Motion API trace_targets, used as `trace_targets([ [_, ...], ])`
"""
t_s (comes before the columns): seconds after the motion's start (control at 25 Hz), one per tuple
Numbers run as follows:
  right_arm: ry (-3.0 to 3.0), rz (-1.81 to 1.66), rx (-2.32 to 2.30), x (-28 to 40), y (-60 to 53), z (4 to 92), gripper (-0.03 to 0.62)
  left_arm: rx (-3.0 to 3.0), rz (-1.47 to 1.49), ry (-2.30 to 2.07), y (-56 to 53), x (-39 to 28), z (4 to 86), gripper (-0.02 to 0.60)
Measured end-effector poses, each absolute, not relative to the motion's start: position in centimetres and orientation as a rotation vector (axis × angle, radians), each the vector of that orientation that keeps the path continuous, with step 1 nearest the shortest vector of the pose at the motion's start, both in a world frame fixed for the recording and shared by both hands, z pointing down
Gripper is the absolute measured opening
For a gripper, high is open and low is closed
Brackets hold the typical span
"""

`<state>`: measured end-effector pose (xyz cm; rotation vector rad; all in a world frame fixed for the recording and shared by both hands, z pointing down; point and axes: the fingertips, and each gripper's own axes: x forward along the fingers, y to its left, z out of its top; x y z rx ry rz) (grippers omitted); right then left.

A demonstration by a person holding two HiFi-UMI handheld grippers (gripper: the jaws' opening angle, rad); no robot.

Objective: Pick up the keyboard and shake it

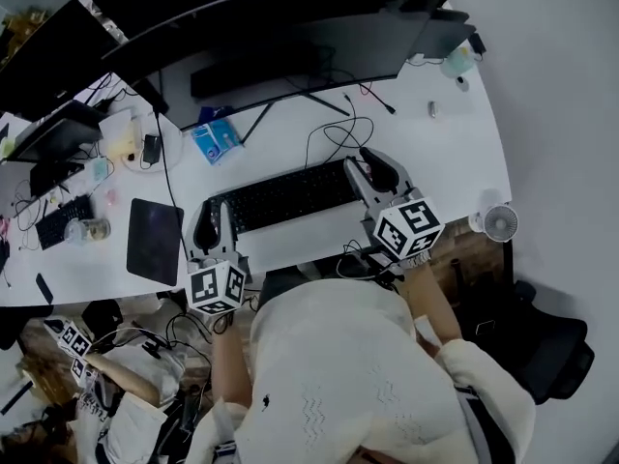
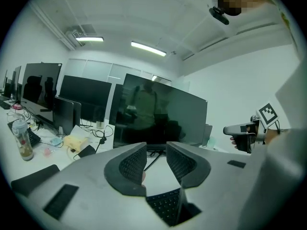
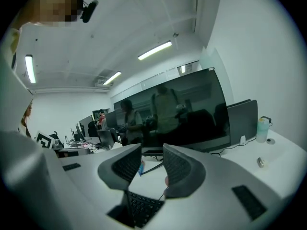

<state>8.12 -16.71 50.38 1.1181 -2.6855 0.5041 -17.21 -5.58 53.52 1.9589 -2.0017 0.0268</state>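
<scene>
A black keyboard (image 1: 285, 196) lies flat on the white desk (image 1: 445, 162), near its front edge. My left gripper (image 1: 215, 222) is at the keyboard's left end, my right gripper (image 1: 372, 170) at its right end. In the left gripper view the left gripper (image 2: 156, 152) has its jaws apart, nothing pressed between the pads, and keyboard keys (image 2: 165, 205) show low in the gap. In the right gripper view the right gripper (image 3: 152, 152) also stands with a gap between its pads, and the keyboard (image 3: 141, 207) sits below them.
A wide curved monitor (image 1: 280, 27) stands behind the keyboard, with its stand and looped cables (image 1: 338, 133) between them. A dark pad (image 1: 155, 240) lies left of the keyboard, a blue packet (image 1: 218, 141) behind it. A small fan (image 1: 500, 222) sits at the desk's right corner.
</scene>
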Motion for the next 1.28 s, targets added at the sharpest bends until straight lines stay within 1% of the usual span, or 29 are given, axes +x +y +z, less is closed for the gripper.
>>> trace_targets([
  [0.12,-2.68,0.525,1.088,7.9,-17.0,51.5,0.175,1.953,0.049,-1.971,-5.7,-18.1,55.0,0.145],
  [0.28,-2.658,0.567,1.081,7.8,-17.5,53.5,0.229,1.944,0.07,-1.923,-5.6,-19.1,57.2,0.203],
  [0.4,-2.616,0.614,1.071,8.0,-17.6,55.7,0.259,1.932,0.108,-1.879,-5.5,-19.7,59.4,0.237],
  [0.48,-2.578,0.647,1.068,8.2,-17.7,57.3,0.267,1.919,0.139,-1.844,-5.5,-20.0,61.0,0.25],
  [0.72,-2.488,0.716,1.056,8.7,-17.2,61.3,0.276,1.843,0.201,-1.783,-5.1,-20.8,65.4,0.256],
  [0.92,-2.441,0.797,1.01,9.0,-16.3,64.8,0.308,1.794,0.223,-1.738,-4.5,-20.9,68.5,0.27],
  [1.28,-2.338,0.843,1.011,11.0,-16.5,70.9,0.33,1.699,0.27,-1.65,-3.7,-21.0,73.9,0.29],
])
